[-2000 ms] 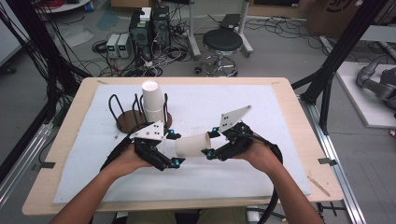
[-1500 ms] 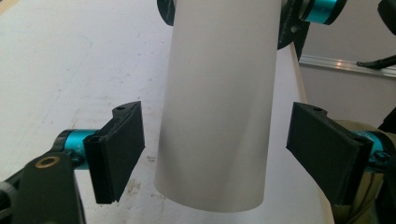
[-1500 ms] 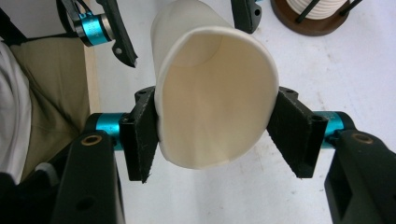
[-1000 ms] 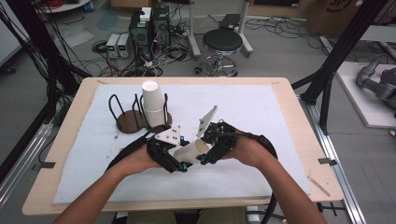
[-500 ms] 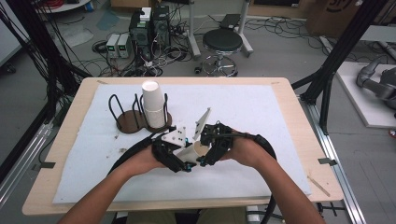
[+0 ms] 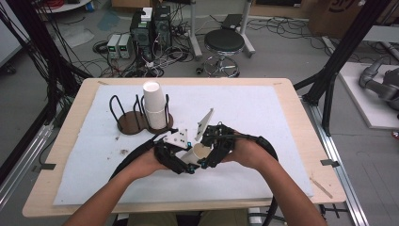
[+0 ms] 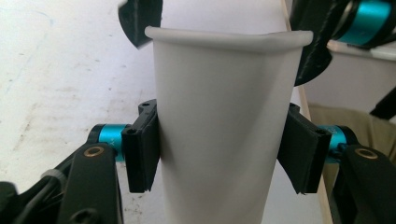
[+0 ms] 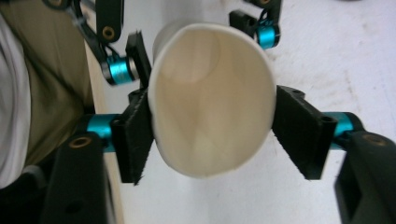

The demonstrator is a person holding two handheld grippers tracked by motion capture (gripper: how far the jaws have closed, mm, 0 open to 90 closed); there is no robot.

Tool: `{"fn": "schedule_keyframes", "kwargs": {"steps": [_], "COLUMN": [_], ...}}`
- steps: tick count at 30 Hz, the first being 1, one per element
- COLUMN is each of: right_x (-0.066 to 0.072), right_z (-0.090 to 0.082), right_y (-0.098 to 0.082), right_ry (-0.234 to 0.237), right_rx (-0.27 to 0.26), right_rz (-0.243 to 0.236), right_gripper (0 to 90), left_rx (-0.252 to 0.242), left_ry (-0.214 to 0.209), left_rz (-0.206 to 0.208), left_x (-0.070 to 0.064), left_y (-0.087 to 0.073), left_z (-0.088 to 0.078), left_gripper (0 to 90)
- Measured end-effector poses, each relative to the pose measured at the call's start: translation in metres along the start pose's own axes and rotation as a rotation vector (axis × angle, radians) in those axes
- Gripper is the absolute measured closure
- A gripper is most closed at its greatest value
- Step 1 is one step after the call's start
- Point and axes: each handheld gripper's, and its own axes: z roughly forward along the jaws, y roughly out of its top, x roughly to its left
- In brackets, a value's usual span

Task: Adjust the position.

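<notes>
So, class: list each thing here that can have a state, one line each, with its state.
Paper cup: lying level between both tools, rim squashed oval.
Left tool: shut on the cup's body.
Right tool: jaws just opening at the rim.
Cup stack: upright in wire holder.

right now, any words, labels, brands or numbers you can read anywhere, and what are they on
None can be read.
Paper cup between the grippers: plain white, no print.
Cup stack in the wire holder: no print.
Cardboard box on the floor at the far right: a dark mark, cut off by the frame edge and too blurred to read.
Boxes of equipment on the floor: any labels too small to read.
</notes>
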Motion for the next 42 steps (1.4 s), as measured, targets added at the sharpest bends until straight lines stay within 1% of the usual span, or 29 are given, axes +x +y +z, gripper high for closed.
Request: {"fn": "schedule_keyframes", "kwargs": {"steps": [2, 3, 4, 5, 6, 7, 8, 9, 10, 11, 12, 13, 14, 15, 16, 17, 18, 19, 20, 21, 22, 25, 29, 31, 34, 35, 38, 39, 42], "right_x": [-0.003, -0.003, -0.005, -0.007, -0.007, -0.009, -0.009, -0.009, -0.010, -0.012, -0.012, -0.013, -0.013, -0.013, -0.012, -0.012, -0.012, -0.012, -0.012, -0.012, -0.012, -0.011, -0.009, -0.007, -0.006, -0.006, -0.005, -0.004, -0.003], "right_z": [-0.004, -0.004, -0.006, -0.010, -0.010, -0.015, -0.017, -0.017, -0.019, -0.021, -0.021, -0.023, -0.024, -0.024, -0.024, -0.024, -0.024, -0.023, -0.022, -0.021, -0.021, -0.019, -0.016, -0.014, -0.011, -0.008, -0.006, -0.003, -0.001], "right_y": [-0.005, -0.005, -0.008, -0.014, -0.014, -0.021, -0.025, -0.025, -0.029, -0.039, -0.039, -0.049, -0.055, -0.055, -0.060, -0.073, -0.073, -0.080, -0.094, -0.101, -0.101, -0.122, -0.142, -0.148, -0.157, -0.163, -0.167, -0.172, -0.175], "right_ry": [0.002, 0.002, 0.007, 0.012, 0.012, 0.012, 0.013, 0.013, 0.012, -0.004, -0.004, -0.021, -0.031, -0.031, -0.041, -0.067, -0.067, -0.083, -0.127, -0.153, -0.153, -0.226, -0.290, -0.305, -0.320, -0.325, -0.334, -0.338, -0.340], "right_rx": [-0.071, -0.071, -0.106, -0.165, -0.165, -0.230, -0.261, -0.261, -0.293, -0.344, -0.344, -0.403, -0.431, -0.431, -0.445, -0.490, -0.490, -0.507, -0.542, -0.556, -0.556, -0.606, -0.629, -0.632, -0.639, -0.645, -0.654, -0.670, -0.682], "right_rz": [0.044, 0.044, 0.064, 0.089, 0.089, 0.125, 0.144, 0.144, 0.162, 0.187, 0.187, 0.218, 0.229, 0.229, 0.238, 0.269, 0.269, 0.284, 0.321, 0.341, 0.341, 0.397, 0.446, 0.464, 0.482, 0.498, 0.515, 0.533, 0.545], "right_gripper": [24.4, 24.4, 23.6, 21.9, 21.9, 21.5, 21.5, 21.5, 21.5, 21.3, 21.3, 21.2, 21.2, 21.2, 21.2, 21.2, 21.2, 21.2, 21.2, 21.2, 21.2, 21.2, 21.2, 21.2, 21.2, 21.2, 21.2, 21.2, 21.2], "left_rx": [-0.015, -0.037, -0.059, -0.072, -0.085, -0.122, -0.138, -0.138, -0.158, -0.167, -0.182, -0.194, -0.211, -0.211, -0.235, -0.254, -0.272, -0.291, -0.311, -0.331, -0.342, -0.384, -0.448, -0.488, -0.525, -0.534, -0.552, -0.557, -0.557], "left_ry": [0.001, 0.007, 0.013, 0.016, 0.018, 0.030, 0.034, 0.034, 0.042, 0.043, 0.048, 0.054, 0.065, 0.065, 0.074, 0.082, 0.090, 0.101, 0.112, 0.120, 0.129, 0.154, 0.168, 0.175, 0.181, 0.186, 0.200, 0.214, 0.228], "left_rz": [-0.008, -0.018, -0.026, -0.035, -0.040, -0.065, -0.074, -0.074, -0.083, -0.087, -0.093, -0.096, -0.095, -0.095, -0.101, -0.107, -0.108, -0.109, -0.111, -0.112, -0.111, -0.113, -0.110, -0.114, -0.120, -0.121, -0.124, -0.125, -0.121], "left_x": [0.001, 0.002, 0.003, 0.003, 0.004, 0.005, 0.006, 0.006, 0.006, 0.007, 0.007, 0.007, 0.008, 0.008, 0.008, 0.009, 0.009, 0.010, 0.011, 0.012, 0.013, 0.016, 0.018, 0.018, 0.018, 0.018, 0.019, 0.019, 0.019], "left_y": [-0.002, -0.004, -0.007, -0.009, -0.011, -0.015, -0.018, -0.018, -0.020, -0.022, -0.024, -0.026, -0.029, -0.029, -0.031, -0.033, -0.034, -0.036, -0.037, -0.039, -0.040, -0.044, -0.047, -0.050, -0.054, -0.055, -0.060, -0.063, -0.065], "left_z": [-0.001, -0.002, -0.003, -0.004, -0.005, -0.006, -0.007, -0.007, -0.007, -0.007, -0.008, -0.008, -0.009, -0.009, -0.009, -0.009, -0.010, -0.011, -0.011, -0.012, -0.013, -0.015, -0.018, -0.020, -0.023, -0.024, -0.027, -0.029, -0.032], "left_gripper": [37.2, 37.2, 37.2, 37.1, 37.1, 36.8, 36.7, 36.7, 36.7, 36.0, 36.0, 36.0, 36.0, 35.9, 35.9, 35.6, 35.6, 35.5, 35.2, 35.2, 35.2, 35.2, 35.2, 35.2, 34.9, 34.9, 34.5, 34.5, 34.5]}}
